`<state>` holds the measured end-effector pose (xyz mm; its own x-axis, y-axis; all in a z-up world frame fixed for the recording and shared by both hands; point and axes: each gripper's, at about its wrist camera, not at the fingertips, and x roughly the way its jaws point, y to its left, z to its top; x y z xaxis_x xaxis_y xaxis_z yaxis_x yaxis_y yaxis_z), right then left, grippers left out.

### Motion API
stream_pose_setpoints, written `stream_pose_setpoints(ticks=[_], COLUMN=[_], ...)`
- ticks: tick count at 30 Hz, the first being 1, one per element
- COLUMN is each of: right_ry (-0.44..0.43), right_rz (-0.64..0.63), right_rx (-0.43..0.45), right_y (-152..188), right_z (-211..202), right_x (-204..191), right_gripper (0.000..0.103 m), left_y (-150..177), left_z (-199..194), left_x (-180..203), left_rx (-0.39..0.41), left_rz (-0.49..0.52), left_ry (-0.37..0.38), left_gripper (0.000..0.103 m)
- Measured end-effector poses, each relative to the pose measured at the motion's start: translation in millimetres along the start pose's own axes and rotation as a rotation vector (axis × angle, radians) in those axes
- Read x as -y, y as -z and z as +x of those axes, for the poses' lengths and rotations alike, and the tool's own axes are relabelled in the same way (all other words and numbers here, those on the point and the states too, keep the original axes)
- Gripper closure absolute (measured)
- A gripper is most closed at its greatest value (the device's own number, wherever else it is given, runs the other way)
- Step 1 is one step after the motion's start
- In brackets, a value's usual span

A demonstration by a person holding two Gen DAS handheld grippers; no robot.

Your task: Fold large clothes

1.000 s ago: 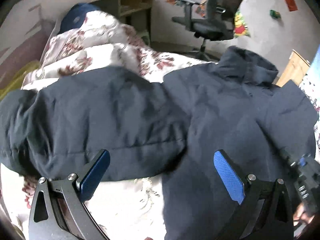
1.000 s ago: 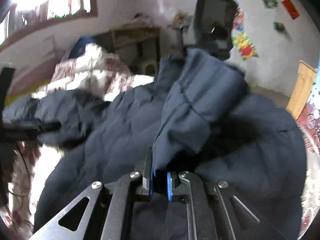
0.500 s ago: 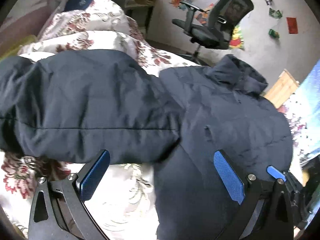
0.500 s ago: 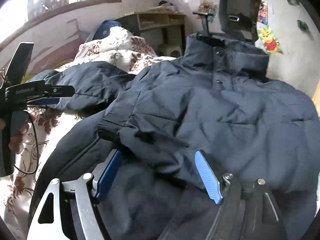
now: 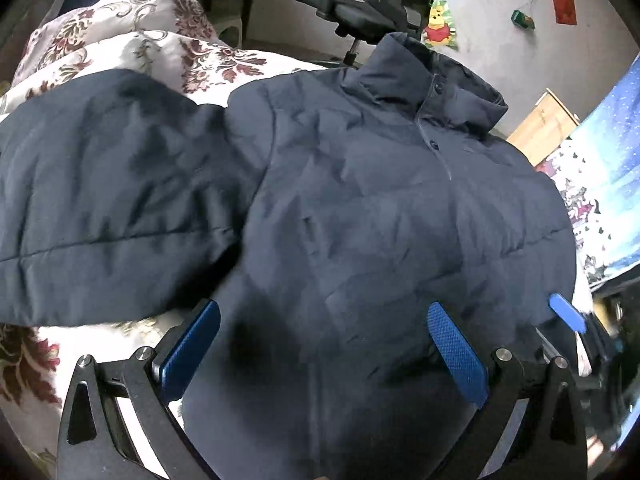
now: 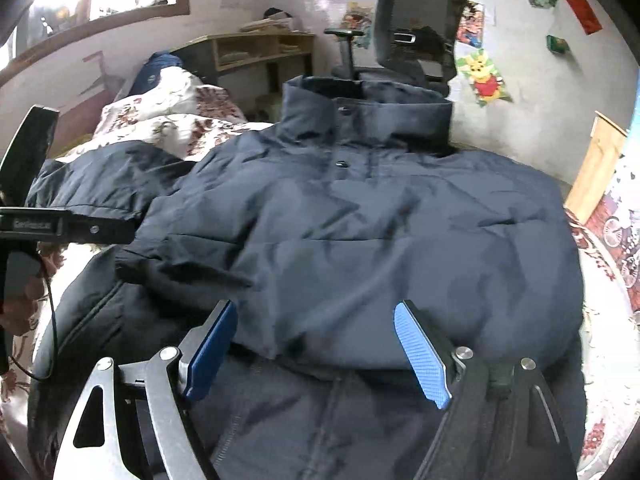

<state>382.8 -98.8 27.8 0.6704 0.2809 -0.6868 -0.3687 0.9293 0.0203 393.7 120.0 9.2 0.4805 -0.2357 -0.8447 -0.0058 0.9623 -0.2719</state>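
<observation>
A dark navy jacket [image 5: 360, 220] is spread on the floral bed [image 5: 120, 52], its unfolded sleeve [image 5: 100, 200] stretched toward the frame's left, nearer the left gripper [image 5: 324, 344], whose jaws are wide and empty; the right gripper [image 6: 316, 344] jaws, just opened, are empty over the folded-in side.

Navy puffer jacket [image 6: 360, 240] — front up, one sleeve folded across
</observation>
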Motion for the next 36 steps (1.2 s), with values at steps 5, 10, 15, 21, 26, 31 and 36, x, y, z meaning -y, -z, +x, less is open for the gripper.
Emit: stream_pose_setpoints(ticks=[5, 10, 15, 21, 26, 31, 36], right_ry=[0.026, 0.04, 0.061, 0.106, 0.17, 0.225, 0.228], right_rz=[0.011, 0.034, 0.057, 0.074, 0.047, 0.048, 0.073], right_rx=[-0.017, -0.013, -0.017, -0.006, 0.01, -0.001, -0.015], right_y=[4.9, 6.6, 4.6, -3.5, -15.4, -29.9, -32.6], right_z=[-6.5, -13.8, -13.5, -16.7, -14.1, -1.9, 1.6], right_x=[16.7, 30.0, 43.5, 62.8, 76.5, 92.1, 101.6], right_gripper=[0.023, 0.023, 0.023, 0.023, 0.023, 0.023, 0.023], left_y=[-7.5, -6.3, -8.7, -8.8, -9.1, -8.4, -3.1], left_z=[19.2, 32.5, 28.0, 12.3, 2.5, 3.6, -0.7], left_x=[7.1, 4.7, 15.0, 28.6, 18.0, 4.7, -6.2], left_rx=[-0.031, -0.055, -0.018, 0.088, 0.137, 0.125, 0.123], left_rz=[-0.044, -0.058, 0.001, 0.097, 0.104, 0.095, 0.076], left_ry=[0.014, -0.029, -0.039, -0.163, -0.239, -0.257, -0.127], left_gripper=[0.001, 0.016, 0.059, 0.084, 0.084, 0.084, 0.083])
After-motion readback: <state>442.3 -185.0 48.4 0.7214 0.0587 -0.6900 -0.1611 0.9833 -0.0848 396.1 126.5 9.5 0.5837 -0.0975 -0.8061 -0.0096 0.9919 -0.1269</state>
